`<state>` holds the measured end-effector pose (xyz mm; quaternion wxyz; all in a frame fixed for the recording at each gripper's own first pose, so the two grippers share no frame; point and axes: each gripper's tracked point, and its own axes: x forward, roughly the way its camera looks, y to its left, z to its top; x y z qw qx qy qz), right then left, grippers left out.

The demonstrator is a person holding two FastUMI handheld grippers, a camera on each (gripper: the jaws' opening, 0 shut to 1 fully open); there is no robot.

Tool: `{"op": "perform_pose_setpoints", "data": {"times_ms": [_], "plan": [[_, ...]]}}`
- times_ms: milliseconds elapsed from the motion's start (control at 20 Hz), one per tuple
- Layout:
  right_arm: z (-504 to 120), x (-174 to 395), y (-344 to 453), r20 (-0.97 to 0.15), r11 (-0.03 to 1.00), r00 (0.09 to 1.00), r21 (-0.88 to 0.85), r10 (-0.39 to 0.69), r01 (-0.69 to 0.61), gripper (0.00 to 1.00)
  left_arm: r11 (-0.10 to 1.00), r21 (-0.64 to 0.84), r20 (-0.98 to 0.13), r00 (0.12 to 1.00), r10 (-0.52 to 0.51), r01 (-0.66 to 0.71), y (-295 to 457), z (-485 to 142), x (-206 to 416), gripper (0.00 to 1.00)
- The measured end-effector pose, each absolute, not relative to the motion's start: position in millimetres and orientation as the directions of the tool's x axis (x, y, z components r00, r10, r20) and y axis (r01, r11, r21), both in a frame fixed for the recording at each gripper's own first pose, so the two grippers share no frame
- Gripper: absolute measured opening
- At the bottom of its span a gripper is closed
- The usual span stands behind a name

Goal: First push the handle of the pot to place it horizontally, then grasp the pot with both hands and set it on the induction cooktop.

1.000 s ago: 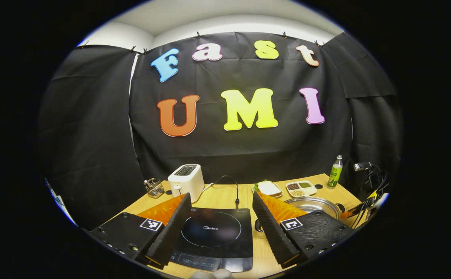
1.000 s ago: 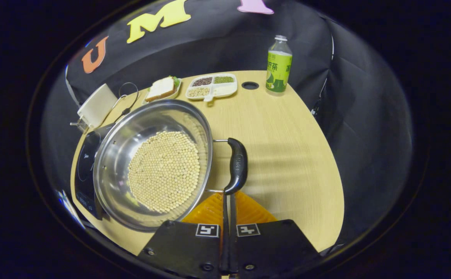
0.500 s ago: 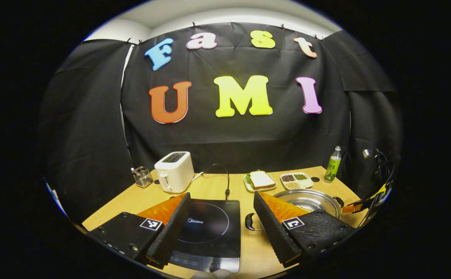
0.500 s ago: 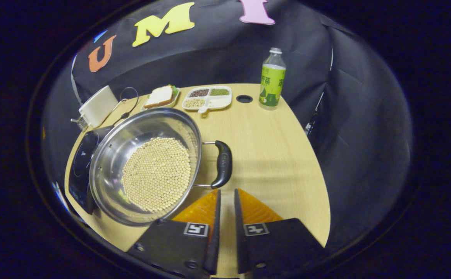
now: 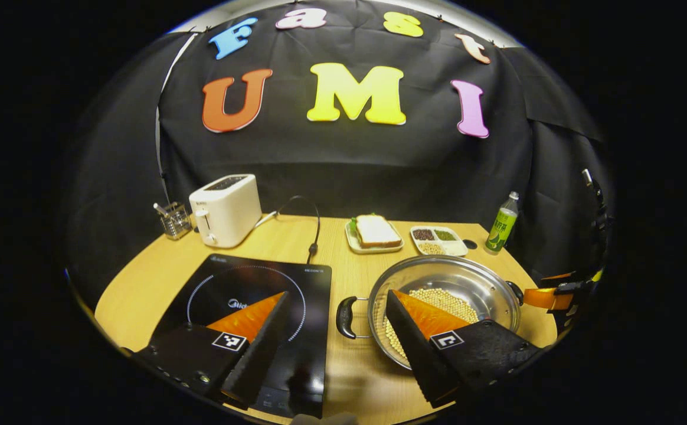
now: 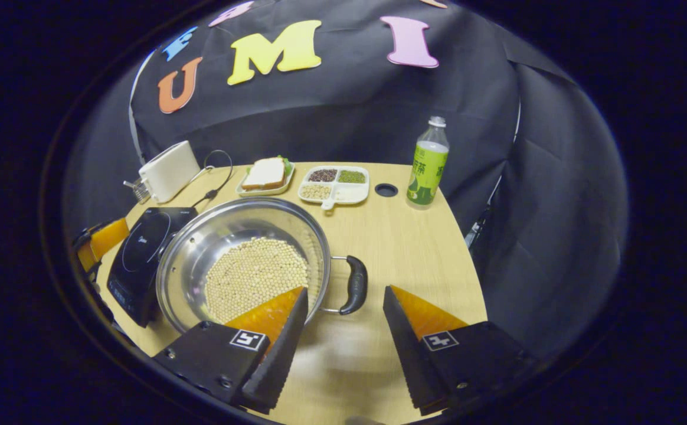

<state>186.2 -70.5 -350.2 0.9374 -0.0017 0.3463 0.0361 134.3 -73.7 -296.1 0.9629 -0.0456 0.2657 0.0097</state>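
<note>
**Both grippers spread, each lined up on its own pot handle**

Pot (image 6: pixel 243 265) sits on the table (image 6: pixel 414 248), just right of the cooktop (image 5: pixel 249 295), not on it. Full of pale beans. It has two loop handles on opposite sides. Both look flat, sticking out sideways, so I'd judge the push step done and the two-handed grasp next.

Key relation, right side: right handle (image 6: pixel 355 285) lies ahead of the right gripper (image 6: pixel 343 298), close to the gap between its fingers. The grip's long axis runs roughly along the view direction, not across the gap. Fingers released, wide apart, touching nothing. The left one overlaps the pot rim in the right gripper view.

Left side: left handle (image 5: pixel 344 317) sits between cooktop and pot, in the gap of the left gripper (image 5: pixel 337 301). Fingers also spread, nothing held. One lies over the cooktop and the other over the pot bowl in the left gripper view. Can't tell height above either.

Each gripper is nearer its own handle. The right looks closer in.

Pose: both pitched down toward the table and coming at the pot from the near edge.

Next move is likely a short advance, then closing on each handle. Risk: uneven grip tilts the pot and spills beans.
</note>
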Motion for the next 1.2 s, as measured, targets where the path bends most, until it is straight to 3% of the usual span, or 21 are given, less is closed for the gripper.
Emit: {"op": "perform_pose_setpoints", "data": {"times_ms": [650, 700, 750, 800, 900, 950, 1100, 1150, 1200], "plan": [[-401.3, 228.9, -59.0, -0.733, 0.994, 0.671, 0.063, 0.110, -0.094, 0.82, 0.998, -0.057, -0.656, 0.754, -0.013, -0.032, -99.4, -372.6, 166.7, 0.98], [-403.9, 230.1, -57.8, -0.738, 0.993, 0.665, 0.065, 0.113, -0.096, 0.82, 0.998, -0.056, -0.650, 0.760, -0.020, -0.021, -102.9, -372.3, 172.2, 0.89], [-405.4, 231.4, -57.8, -0.741, 0.993, 0.662, 0.066, 0.116, -0.099, 0.82, 0.998, -0.054, -0.651, 0.759, -0.024, -0.014, -105.3, -373.0, 173.9, 0.98], [-408.4, 232.0, -57.0, -0.745, 0.993, 0.657, 0.065, 0.116, -0.101, 0.82, 0.998, -0.057, -0.650, 0.759, -0.033, -0.005, -107.6, -372.8, 176.2, 0.97], [-411.5, 232.5, -57.1, -0.753, 0.993, 0.648, 0.064, 0.115, -0.102, 0.81, 0.997, -0.075, -0.676, 0.735, -0.049, -0.002, -116.7, -380.1, 172.1, 0.97], [-413.7, 233.6, -57.5, -0.755, 0.993, 0.645, 0.068, 0.116, -0.100, 0.71, 0.997, -0.074, -0.681, 0.730, -0.050, -0.001, -116.0, -380.0, 172.4, 0.95], [-419.3, 232.0, -58.3, -0.766, 0.992, 0.631, 0.089, 0.123, -0.085, 0.73, 0.999, -0.049, -0.684, 0.729, -0.030, -0.005, -112.6, -381.4, 174.0, 0.95], [-419.5, 232.0, -58.2, -0.771, 0.993, 0.626, 0.091, 0.121, -0.080, 0.72, 0.999, -0.029, -0.690, 0.724, -0.006, -0.020, -107.2, -385.9, 174.6, 0.92], [-420.7, 231.5, -59.1, -0.777, 0.993, 0.619, 0.091, 0.115, -0.070, 0.72, 0.999, -0.027, -0.690, 0.724, -0.001, -0.025, -104.9, -385.7, 175.3, 0.76]]}}
